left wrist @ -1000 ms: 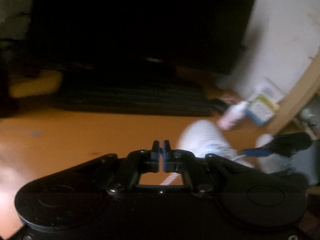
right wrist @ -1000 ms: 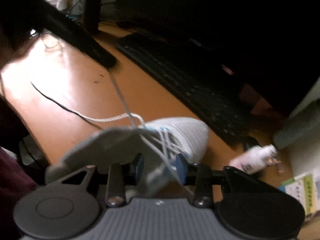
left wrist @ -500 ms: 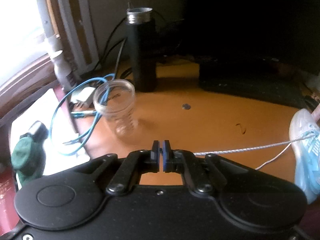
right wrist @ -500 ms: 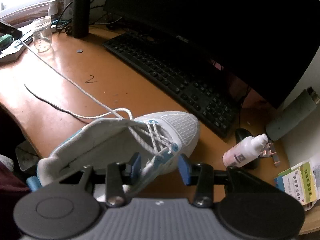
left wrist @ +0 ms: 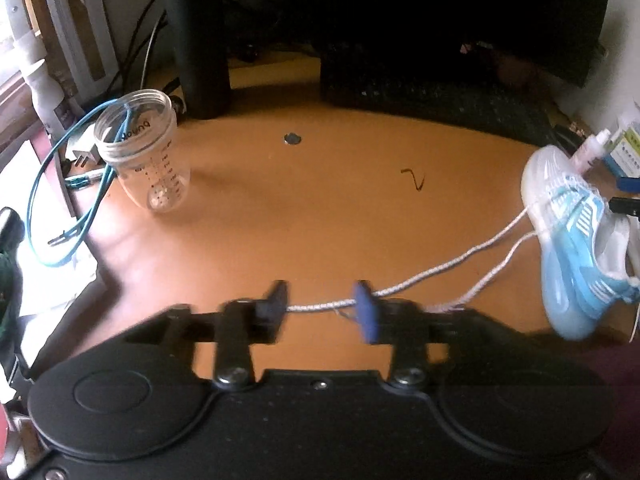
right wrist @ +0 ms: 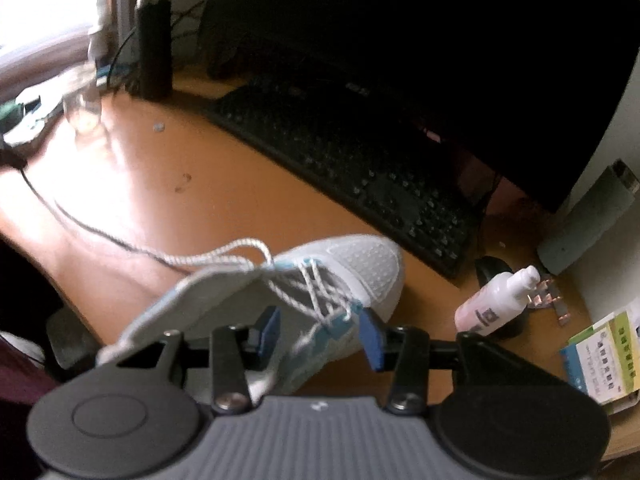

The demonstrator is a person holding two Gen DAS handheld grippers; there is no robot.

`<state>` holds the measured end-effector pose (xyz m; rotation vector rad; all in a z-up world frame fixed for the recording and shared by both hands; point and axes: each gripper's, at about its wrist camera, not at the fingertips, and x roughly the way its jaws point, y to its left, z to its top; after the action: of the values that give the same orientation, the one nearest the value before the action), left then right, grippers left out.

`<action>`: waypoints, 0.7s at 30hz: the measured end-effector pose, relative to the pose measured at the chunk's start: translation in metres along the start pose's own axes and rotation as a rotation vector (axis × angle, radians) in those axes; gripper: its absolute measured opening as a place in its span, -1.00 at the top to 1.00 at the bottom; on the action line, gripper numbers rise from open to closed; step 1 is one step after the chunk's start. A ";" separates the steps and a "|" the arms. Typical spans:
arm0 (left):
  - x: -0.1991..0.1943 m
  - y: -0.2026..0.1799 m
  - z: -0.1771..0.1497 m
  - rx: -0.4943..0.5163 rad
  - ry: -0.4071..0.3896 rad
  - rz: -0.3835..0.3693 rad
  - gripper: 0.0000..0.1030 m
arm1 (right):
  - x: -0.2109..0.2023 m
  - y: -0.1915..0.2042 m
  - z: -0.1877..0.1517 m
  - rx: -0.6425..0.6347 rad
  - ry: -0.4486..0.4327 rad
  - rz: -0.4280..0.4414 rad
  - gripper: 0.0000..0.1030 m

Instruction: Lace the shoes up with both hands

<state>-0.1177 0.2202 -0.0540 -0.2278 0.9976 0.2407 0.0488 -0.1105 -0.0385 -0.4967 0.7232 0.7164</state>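
Note:
A white and light-blue sneaker (right wrist: pixel 360 260) is tipped on its side over the orange desk, and my right gripper (right wrist: pixel 320 334) is shut on its laced eyelet flap. In the left wrist view the same sneaker (left wrist: pixel 568 232) shows its sole at the right edge. Its white lace (left wrist: pixel 420 276) runs slack from the shoe leftwards across the desk. The lace's end lies between the pads of my left gripper (left wrist: pixel 320 308), whose jaws are opening and do not press on it. A second strand of lace (right wrist: pixel 224 254) loops out by the tongue.
A clear jar (left wrist: pixel 140 152), a black flask (left wrist: pixel 198 40) and a blue cable (left wrist: pixel 60 184) stand at the left. A coin (left wrist: pixel 292 139) lies mid-desk. A black keyboard (right wrist: pixel 360 168) and dark monitor sit behind the shoe. At the right are a pink-white bottle (right wrist: pixel 496 300) and a booklet (right wrist: pixel 604 356).
My left gripper swung left while shut on the lace and drew it taut; now its jaws have parted and the lace hangs slack. The right gripper stayed on the shoe.

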 end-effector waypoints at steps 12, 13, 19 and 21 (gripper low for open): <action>0.040 -0.022 0.005 0.047 0.072 -0.062 0.26 | 0.033 0.104 0.058 -0.320 -0.042 0.307 0.33; 0.041 -0.024 0.005 0.052 0.071 -0.070 0.24 | 0.042 0.118 0.061 -0.370 -0.033 0.328 0.45; 0.047 -0.031 0.002 0.111 0.084 -0.093 0.21 | 0.084 0.181 0.069 -0.579 0.023 0.397 0.64; 0.047 -0.025 0.001 0.105 0.089 -0.103 0.20 | 0.097 0.195 0.070 -0.632 0.051 0.396 0.69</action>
<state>-0.0850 0.2010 -0.0916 -0.1947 1.0798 0.0850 -0.0133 0.1024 -0.0963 -0.9619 0.6410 1.3215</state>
